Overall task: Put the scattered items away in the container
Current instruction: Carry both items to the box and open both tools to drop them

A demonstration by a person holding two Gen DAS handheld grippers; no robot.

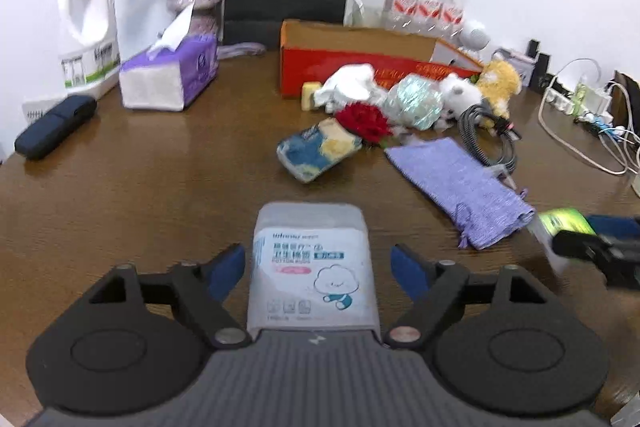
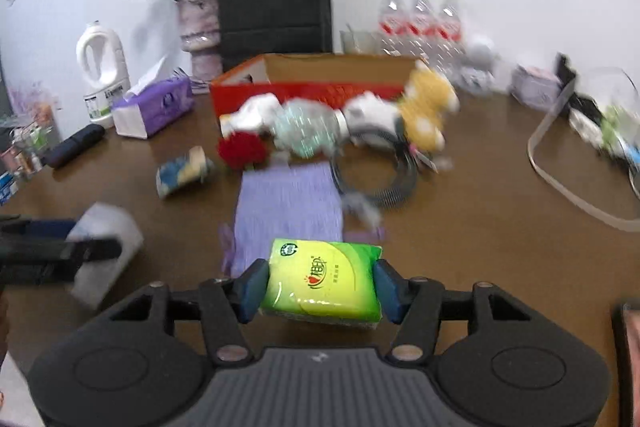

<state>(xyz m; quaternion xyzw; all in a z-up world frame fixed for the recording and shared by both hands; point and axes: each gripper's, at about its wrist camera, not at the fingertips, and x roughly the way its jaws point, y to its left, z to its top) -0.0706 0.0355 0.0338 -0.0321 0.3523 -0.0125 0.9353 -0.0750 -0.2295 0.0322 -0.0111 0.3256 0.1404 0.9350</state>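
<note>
On the brown desk (image 1: 160, 179), the left hand-held gripper (image 1: 318, 267) spreads around a cotton-swab box (image 1: 312, 267) without touching it; the right hand-held gripper (image 2: 320, 285) pinches a green tissue pack (image 2: 322, 283). An orange carton (image 2: 312, 83) stands toward the desk's far edge, its inside hidden, items heaped before it.

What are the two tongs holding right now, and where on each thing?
Right tongs: shut on the green tissue pack, gripping its two short ends. Left tongs: open around the white cotton-swab box, not gripping.
</note>
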